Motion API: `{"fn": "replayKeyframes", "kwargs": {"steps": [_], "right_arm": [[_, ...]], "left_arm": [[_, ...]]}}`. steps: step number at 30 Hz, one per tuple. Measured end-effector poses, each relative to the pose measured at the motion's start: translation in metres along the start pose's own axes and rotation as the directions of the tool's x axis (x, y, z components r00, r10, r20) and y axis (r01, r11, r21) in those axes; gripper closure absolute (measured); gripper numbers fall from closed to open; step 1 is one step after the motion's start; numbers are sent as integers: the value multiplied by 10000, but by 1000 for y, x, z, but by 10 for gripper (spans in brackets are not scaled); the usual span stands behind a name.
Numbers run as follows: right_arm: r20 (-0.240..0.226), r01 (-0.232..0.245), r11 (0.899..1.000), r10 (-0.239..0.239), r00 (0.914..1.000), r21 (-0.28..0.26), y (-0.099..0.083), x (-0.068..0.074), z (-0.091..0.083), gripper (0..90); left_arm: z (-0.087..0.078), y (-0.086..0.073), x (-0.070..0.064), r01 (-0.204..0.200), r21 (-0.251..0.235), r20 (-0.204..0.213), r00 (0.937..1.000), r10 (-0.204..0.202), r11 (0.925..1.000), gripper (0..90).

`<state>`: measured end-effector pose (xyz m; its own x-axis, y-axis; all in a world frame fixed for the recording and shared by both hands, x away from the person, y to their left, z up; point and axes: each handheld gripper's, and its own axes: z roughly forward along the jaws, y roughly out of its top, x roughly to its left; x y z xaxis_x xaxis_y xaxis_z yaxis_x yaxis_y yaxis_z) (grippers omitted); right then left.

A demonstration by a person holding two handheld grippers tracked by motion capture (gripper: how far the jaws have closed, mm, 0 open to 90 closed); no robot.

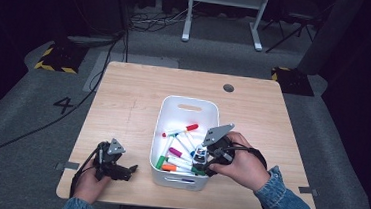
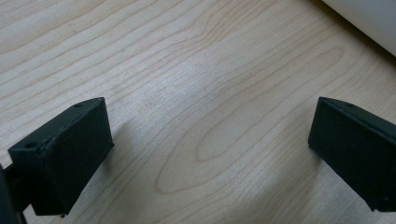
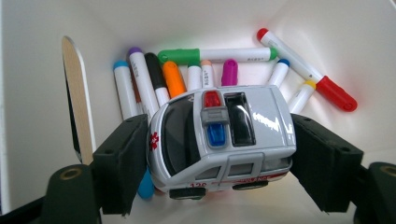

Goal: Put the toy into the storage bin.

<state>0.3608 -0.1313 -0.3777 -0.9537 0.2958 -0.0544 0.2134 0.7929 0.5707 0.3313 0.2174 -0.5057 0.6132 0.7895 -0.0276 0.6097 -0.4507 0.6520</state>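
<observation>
Overhead, a pale wooden table (image 1: pixel 139 96) fills the middle of the frame, standing on grey carpet in a dark room, with black cables trailing along the floor at the upper left and white desk legs (image 1: pixel 188 14) at the top. A white plastic bin (image 1: pixel 188 104) sits at the centre of the table, holding a jumble of coloured markers (image 1: pixel 179 160). At the lower right, the person's right hand (image 1: pixel 244 164) holds the right gripper (image 1: pixel 200 158) down inside the bin. Seen along that gripper, its two black jaws are clamped on either end of a white toy ambulance (image 3: pixel 224 135), which lies between them just above the markers, its red and blue roof lights facing the camera. At the lower left of the overhead frame, the left gripper (image 1: pixel 130 170) rests on the table beside the bin; seen along it, its jaws stand wide apart over bare wood, with the bin's white wall at the upper right corner.
</observation>
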Motion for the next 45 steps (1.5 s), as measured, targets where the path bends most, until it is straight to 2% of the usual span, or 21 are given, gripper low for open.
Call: {"fn": "replayKeyframes", "kwargs": {"steps": [6,10,13,18,25,32,35,41,43,44,45], "right_arm": [[-62,350,9978,-347,9994,558,3,1,5,250],[-75,446,9977,-442,9990,516,3,2,5,245],[-91,334,9990,-331,9994,309,1,2,2,241],[101,104,9989,-100,9999,-458,-3,-3,-12,252],[367,-258,9913,308,9989,-1287,-9,-9,-30,267],[732,-737,9764,902,9932,-2031,-19,-19,-49,275],[872,-997,9695,1218,9887,-2239,-26,-24,-55,279],[1088,-1497,9609,1787,9779,-2331,-42,-35,-63,285],[1155,-1485,9603,1795,9770,-2362,-44,-37,-64,285],[1196,-1553,9582,1880,9749,-2405,-47,-38,-65,285],[1255,-1764,9524,2123,9691,-2488,-55,-41,-68,285]], "left_arm": [[0,0,0,-1,1,-1,10000,1,10000,0],[0,0,0,3,2,-2,10000,-3,10000,0],[0,0,0,-15,-9,5,10000,15,10000,0],[0,0,0,-22,-7,5,10000,22,10000,0],[0,0,0,-19,-7,6,10000,19,10000,0],[0,0,0,-26,-11,-4,10000,26,10000,0],[0,0,0,-19,-8,5,10000,19,10000,0],[0,0,0,-22,13,20,10000,22,10000,0],[0,0,0,-16,-11,2,10000,16,10000,0],[0,0,0,-17,-8,2,10000,17,10000,0],[0,0,0,-17,-10,1,10000,17,10000,0]]}}
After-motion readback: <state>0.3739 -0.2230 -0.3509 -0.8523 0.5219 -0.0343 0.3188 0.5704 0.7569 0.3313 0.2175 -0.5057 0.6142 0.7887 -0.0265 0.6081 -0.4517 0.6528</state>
